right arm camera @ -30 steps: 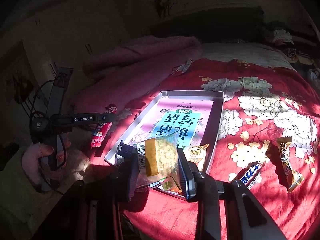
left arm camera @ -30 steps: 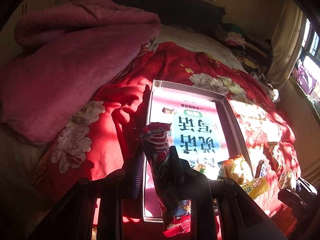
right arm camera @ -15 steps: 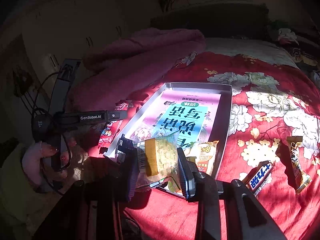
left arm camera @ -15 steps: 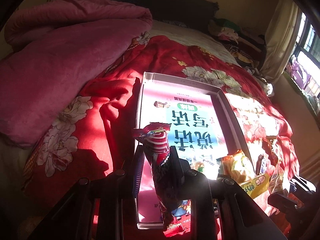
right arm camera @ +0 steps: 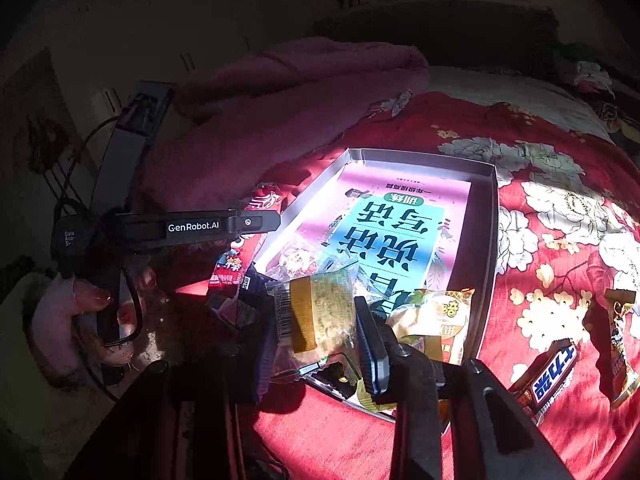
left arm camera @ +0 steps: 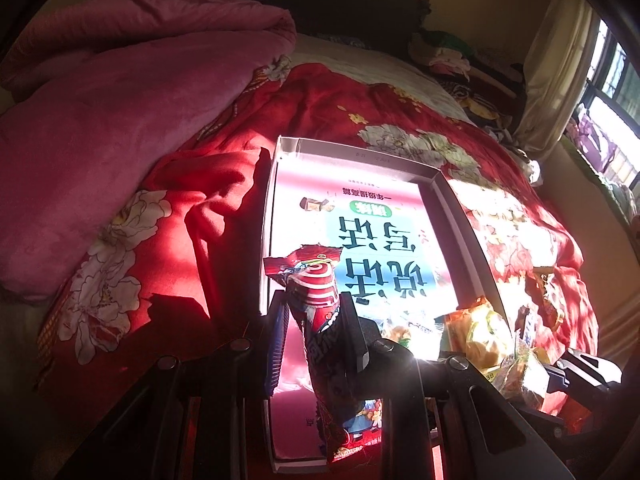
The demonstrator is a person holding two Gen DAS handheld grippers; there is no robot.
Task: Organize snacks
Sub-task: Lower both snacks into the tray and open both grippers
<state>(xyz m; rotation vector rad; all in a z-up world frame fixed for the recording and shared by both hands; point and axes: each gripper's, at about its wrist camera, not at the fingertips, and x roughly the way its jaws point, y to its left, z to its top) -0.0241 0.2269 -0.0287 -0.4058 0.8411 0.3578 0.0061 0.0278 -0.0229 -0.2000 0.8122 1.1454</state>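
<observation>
A: Since the earlier frame the left tongs [left arm camera: 314,312] have carried the red snack stick [left arm camera: 320,312] forward over the shallow box [left arm camera: 466,216], haven't they?

B: Yes — they're clamped on it, upright above the box's near left part. A yellow packet [left arm camera: 480,332] lies at the near end, on the red floral bedspread [left arm camera: 192,216] side.

A: And the right view?

B: The right tongs [right arm camera: 316,328] pinch a clear-wrapped cake packet [right arm camera: 320,316] over the box's [right arm camera: 490,216] near corner — a chocolate bar [right arm camera: 548,376] and a toffee-coloured bar [right arm camera: 620,344] lie on the bedspread outside.
</observation>
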